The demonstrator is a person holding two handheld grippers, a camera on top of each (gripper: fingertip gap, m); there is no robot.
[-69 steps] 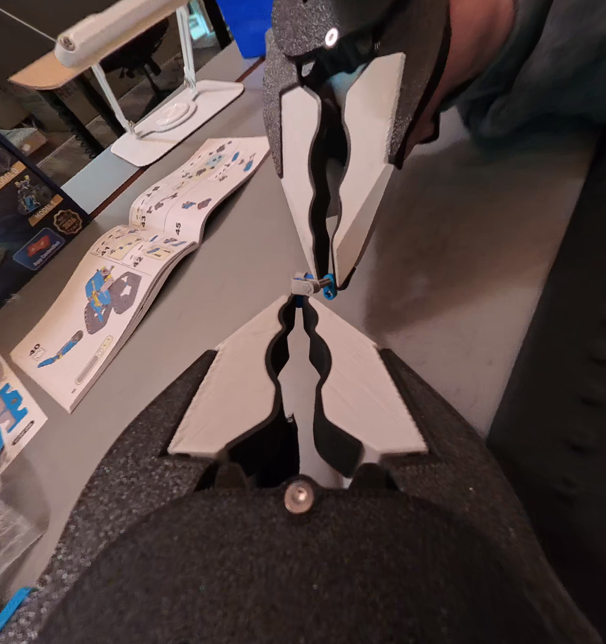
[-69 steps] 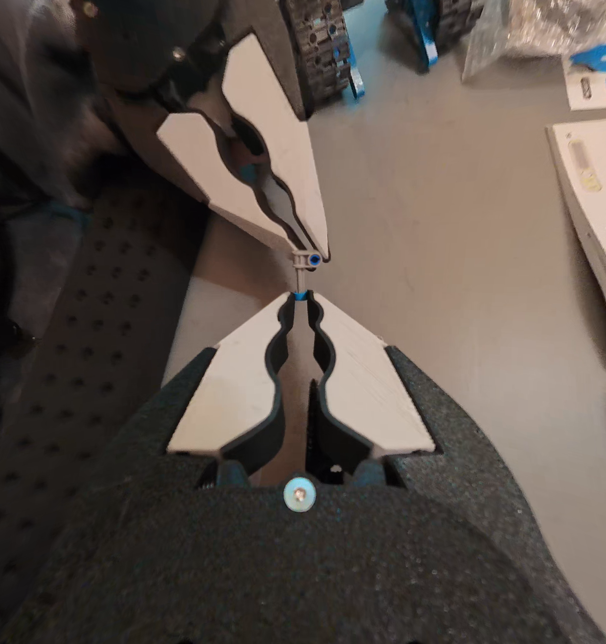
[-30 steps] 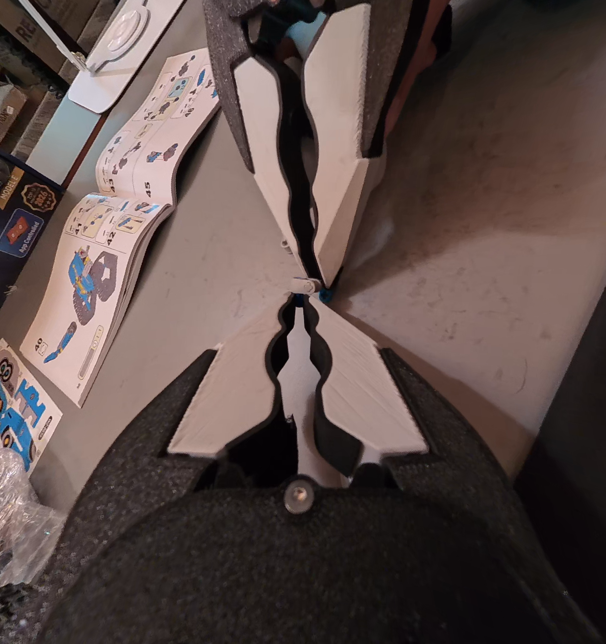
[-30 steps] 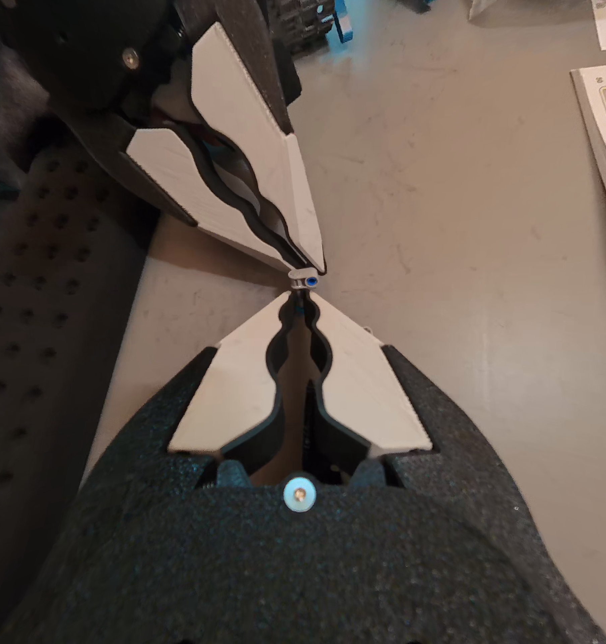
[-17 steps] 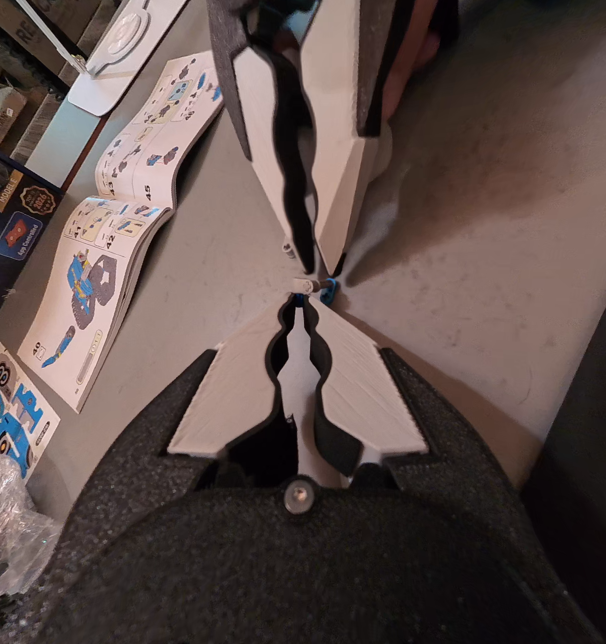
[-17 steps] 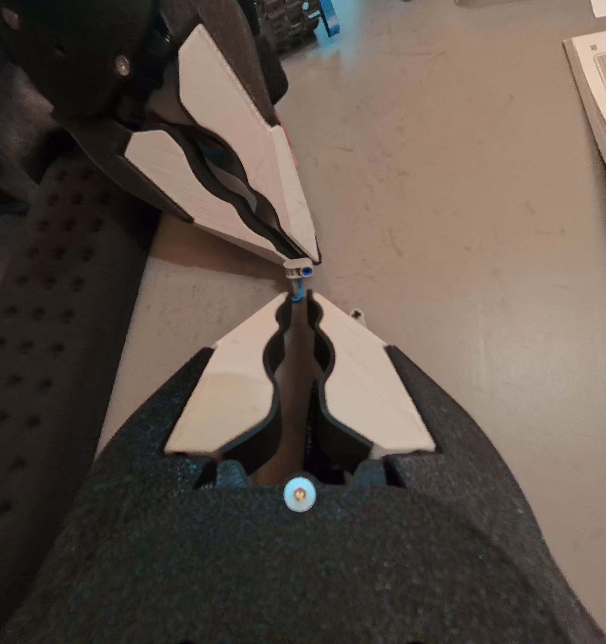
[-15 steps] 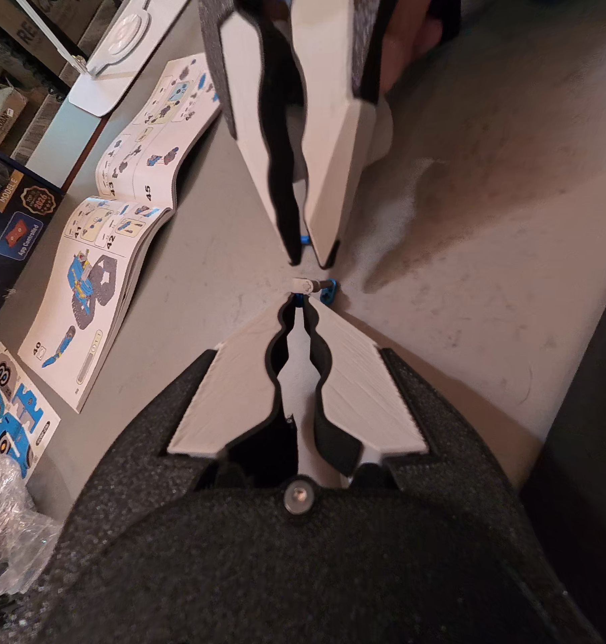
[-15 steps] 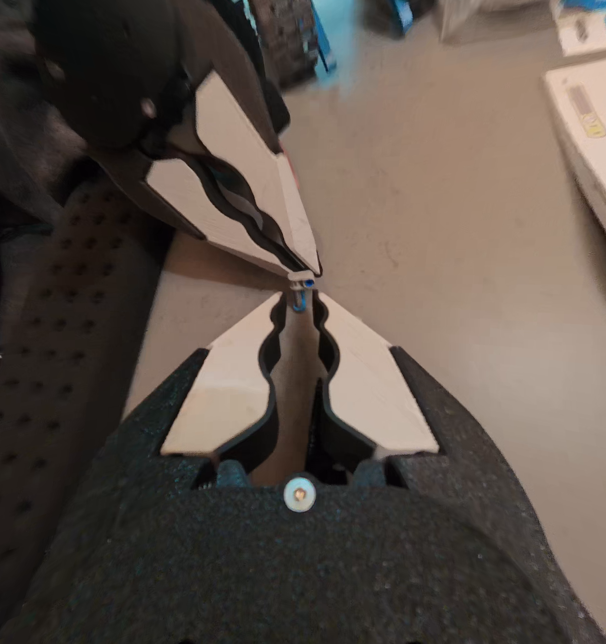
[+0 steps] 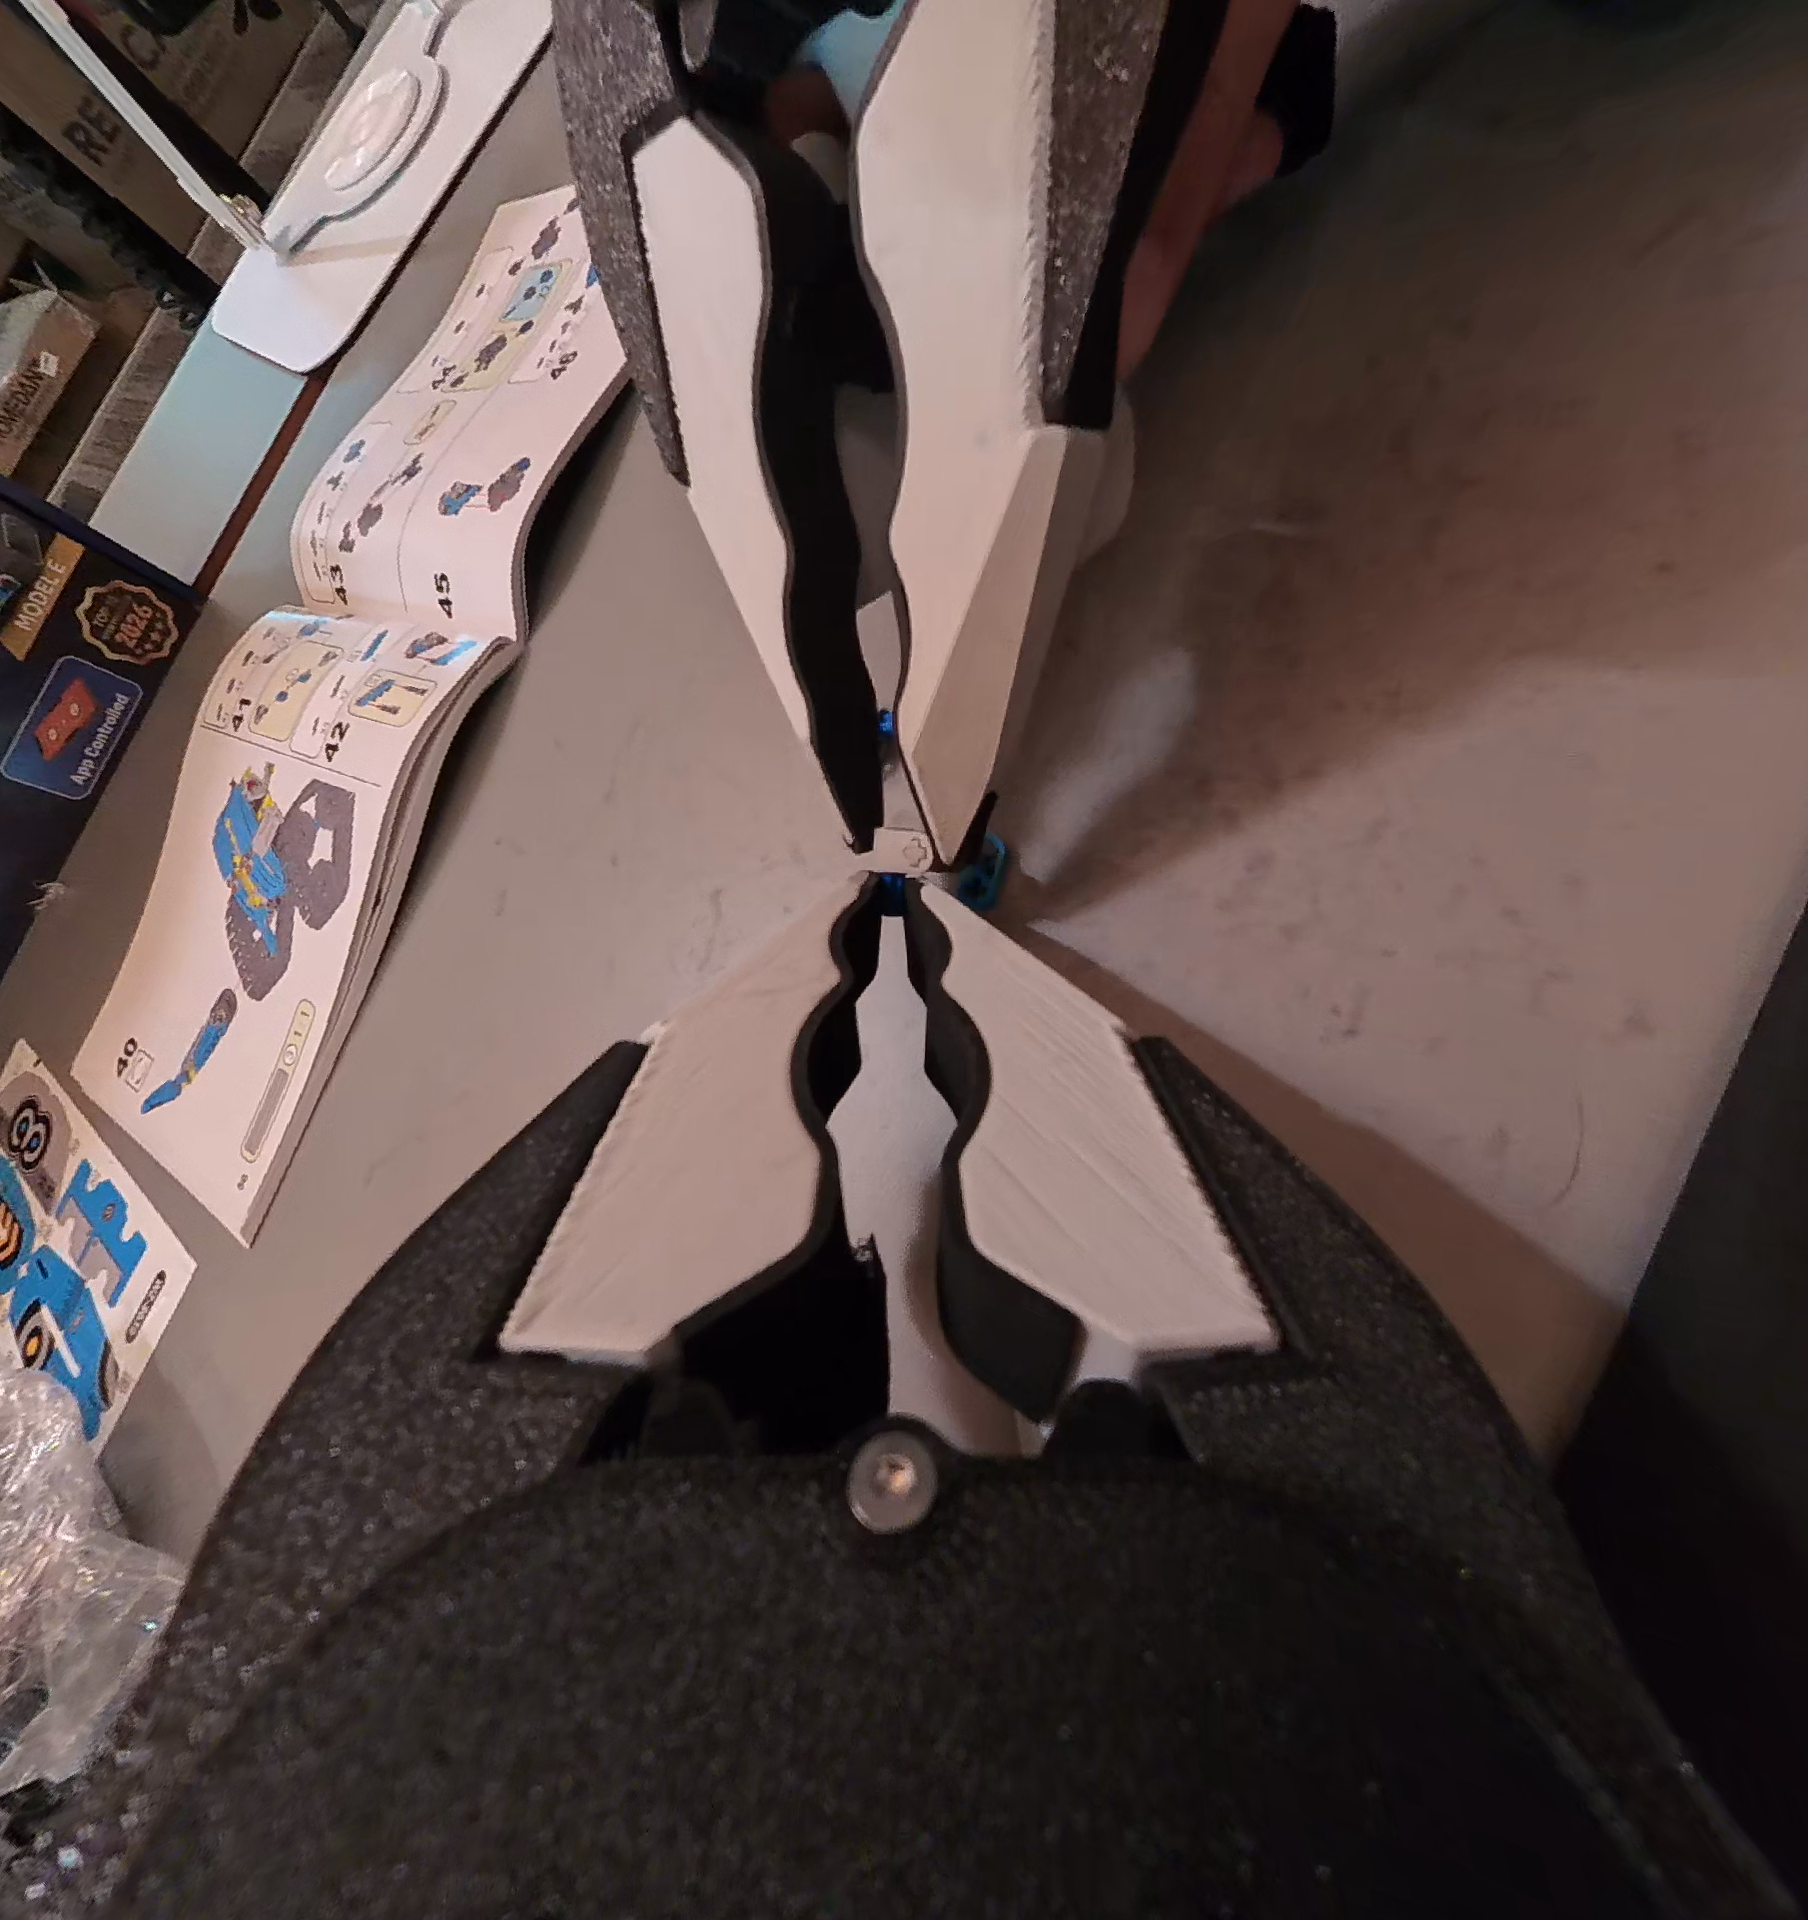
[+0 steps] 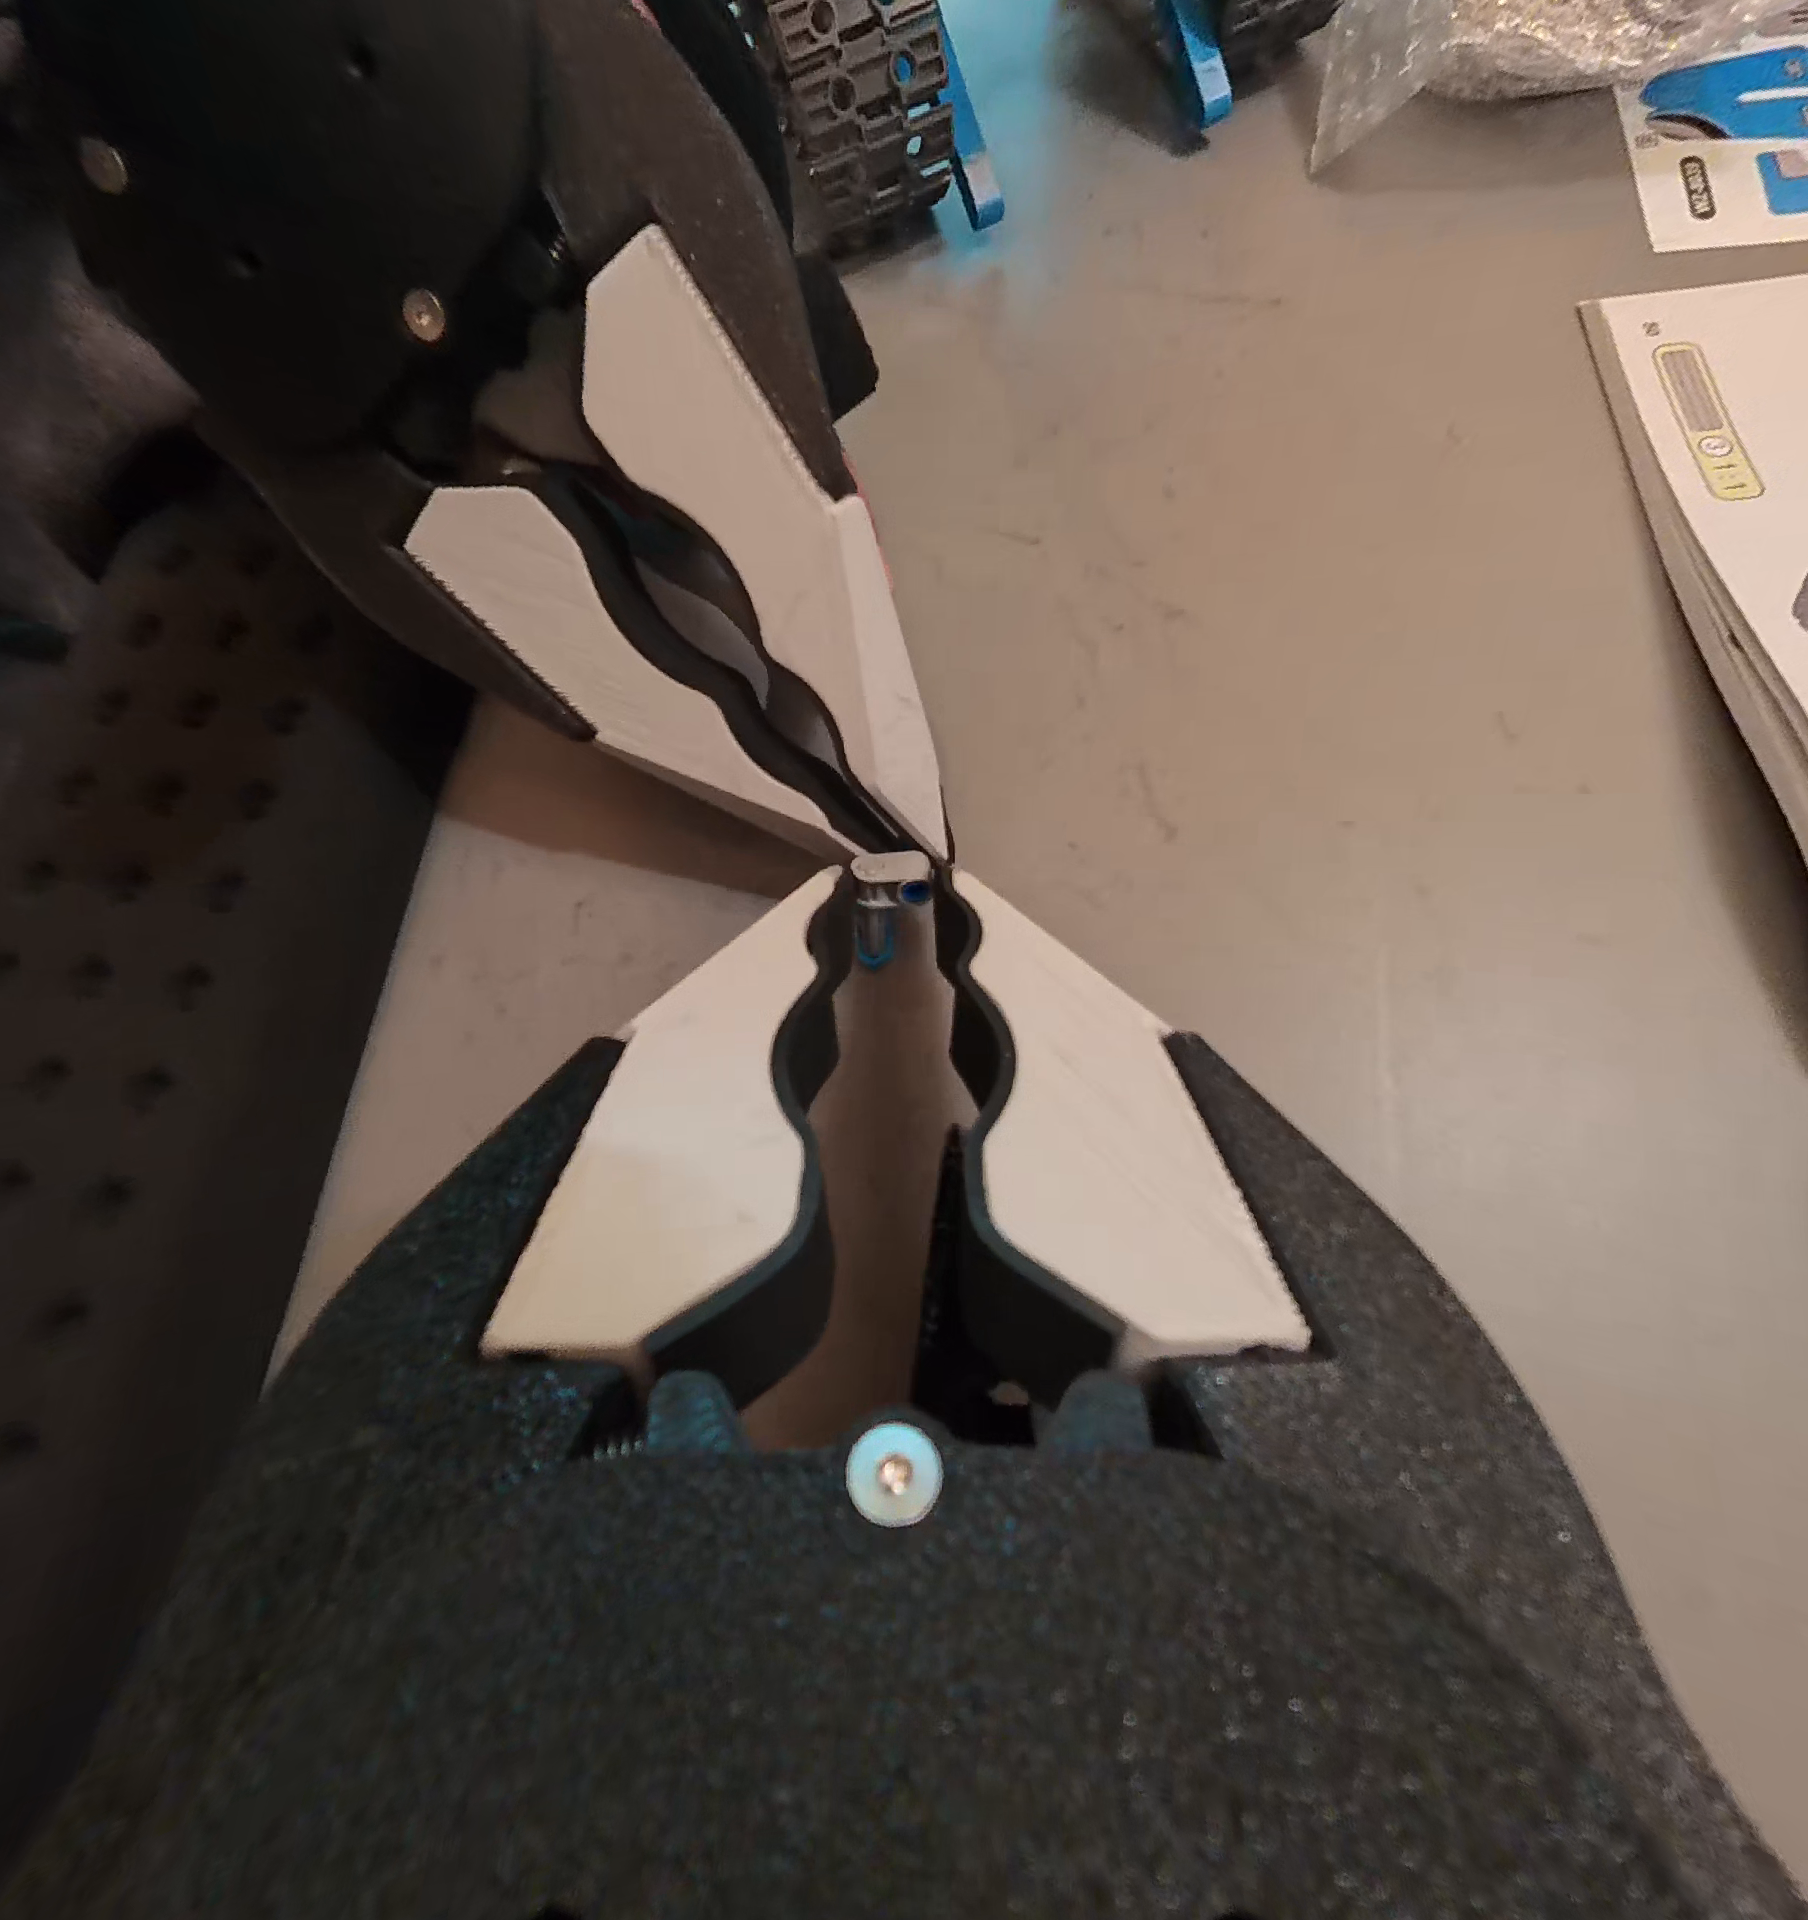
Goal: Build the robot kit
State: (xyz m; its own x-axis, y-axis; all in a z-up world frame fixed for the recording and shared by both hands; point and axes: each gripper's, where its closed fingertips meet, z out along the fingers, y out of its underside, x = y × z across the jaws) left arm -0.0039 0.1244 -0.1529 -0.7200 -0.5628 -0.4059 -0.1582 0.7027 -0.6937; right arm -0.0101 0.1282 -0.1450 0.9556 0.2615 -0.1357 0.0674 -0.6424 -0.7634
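Observation:
My left gripper (image 9: 889,891) is shut on a small grey connector (image 9: 905,847) with blue pins, held just above the grey table (image 9: 588,935). My right gripper (image 10: 893,878) is slightly open. Its fingertips (image 10: 967,904) stand on either side of the pin (image 10: 877,927) that hangs from the connector (image 10: 887,864). The two grippers meet tip to tip. The right gripper (image 9: 898,831) comes down from the top of the left wrist view. The left gripper (image 10: 915,844) comes in from the upper left of the right wrist view. A blue bit (image 9: 983,871) shows just behind the tips.
An open instruction booklet (image 9: 360,748) (image 10: 1773,644) lies on the table, with a sticker sheet (image 9: 38,1247), a dark box (image 9: 38,665), a white lamp base (image 9: 360,197) and plastic bags (image 9: 17,1558). Black-and-blue tracked model parts (image 10: 869,114) stand behind. A dark perforated mat (image 10: 100,831) borders the table. My two grippers' fingertips are within a few centimetres of each other.
My right gripper let go of the part, opened a little, drew back, and has come back with its tips around the pin. My left gripper has kept its hold.

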